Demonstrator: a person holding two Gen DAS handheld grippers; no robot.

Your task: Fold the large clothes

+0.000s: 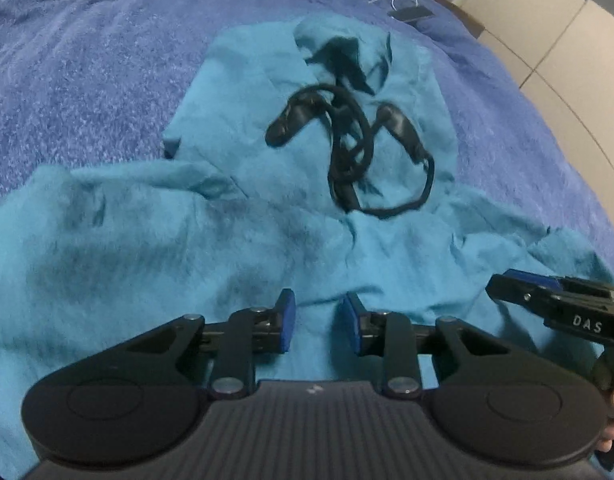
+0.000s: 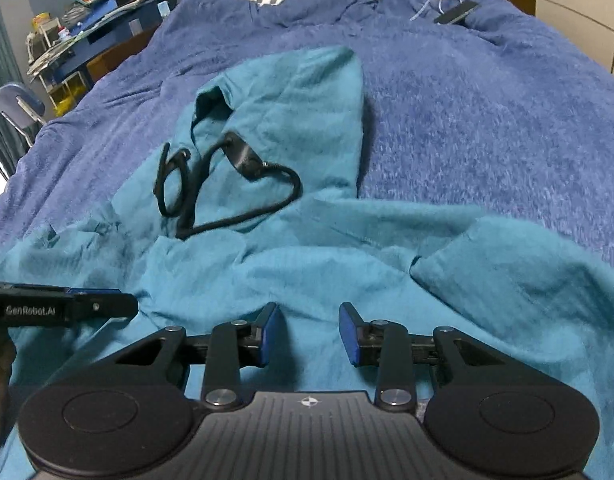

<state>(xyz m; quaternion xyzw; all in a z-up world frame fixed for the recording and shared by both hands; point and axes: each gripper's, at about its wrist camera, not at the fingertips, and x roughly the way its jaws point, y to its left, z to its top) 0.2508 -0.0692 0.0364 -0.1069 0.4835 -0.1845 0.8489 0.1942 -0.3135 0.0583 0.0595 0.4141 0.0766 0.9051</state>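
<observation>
1. A blue blanket (image 2: pixel 487 120) covers the bed.
2. The teal hoodie (image 2: pixel 307 264) lies rumpled on it, hood (image 2: pixel 299 112) away from the person, black drawstring (image 2: pixel 235 184) loose on top.
3. Left gripper (image 1: pixel 315 318) and right gripper (image 2: pixel 307 334) hover over the near fabric, jaws apart, gripping nothing.
4. Folding looks barely begun; next, each claw probably needs an edge to pinch and pull flat.

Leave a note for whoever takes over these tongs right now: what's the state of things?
Left tongs: open, empty, over the near part of the teal hoodie.
Right tongs: open, empty, beside them over the same garment.
Hoodie lies rumpled on the blue blanket, hood pointing away, black drawstring loose on top.
Done: no fold visible yet.
Left: smooth it out, fold it.
</observation>
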